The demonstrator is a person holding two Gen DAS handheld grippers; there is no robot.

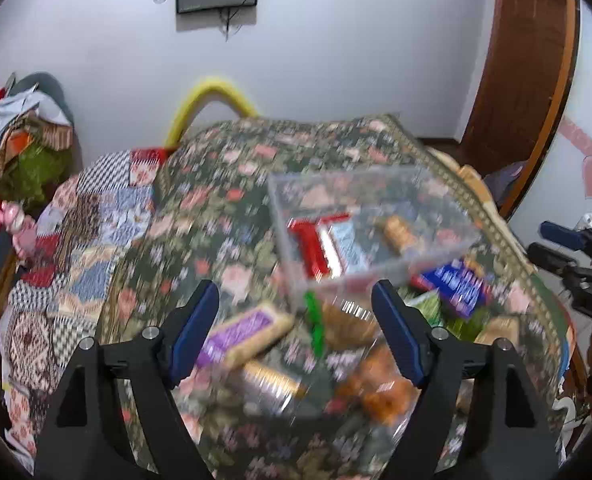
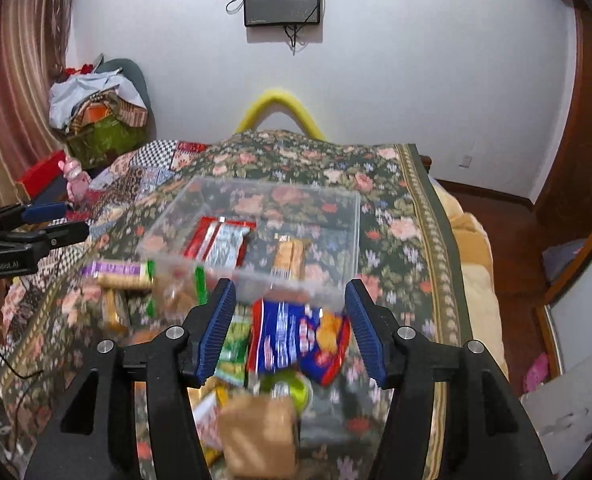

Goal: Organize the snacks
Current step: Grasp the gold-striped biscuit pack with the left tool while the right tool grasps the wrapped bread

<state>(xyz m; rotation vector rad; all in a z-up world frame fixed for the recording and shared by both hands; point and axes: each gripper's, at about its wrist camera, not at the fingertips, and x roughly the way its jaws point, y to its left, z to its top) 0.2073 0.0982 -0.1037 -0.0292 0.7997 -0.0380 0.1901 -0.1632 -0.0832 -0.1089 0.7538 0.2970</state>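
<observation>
A clear plastic box (image 1: 335, 174) (image 2: 276, 186) stands on the floral bedspread (image 1: 236, 200). Inside lie a red-and-silver packet (image 1: 323, 244) (image 2: 220, 240) and a tan biscuit pack (image 1: 399, 232) (image 2: 290, 258). Loose snacks lie in front of it: a purple biscuit pack (image 1: 248, 332) (image 2: 116, 272), a blue packet (image 1: 455, 284) (image 2: 292, 336), a gold wrapper (image 1: 272, 380) and an orange bag (image 1: 379, 388). My left gripper (image 1: 294, 286) hangs open above the loose pile, holding nothing. My right gripper (image 2: 291, 286) is open over the blue packet, pads clear of it.
The bed's right edge (image 2: 455, 280) drops to a wooden floor. A patchwork quilt (image 1: 96, 208) covers the left side, with a pink toy (image 1: 20, 228) and piled bags (image 2: 96, 120) beyond. A yellow hoop (image 2: 280, 108) leans on the back wall. The pictures are motion-blurred.
</observation>
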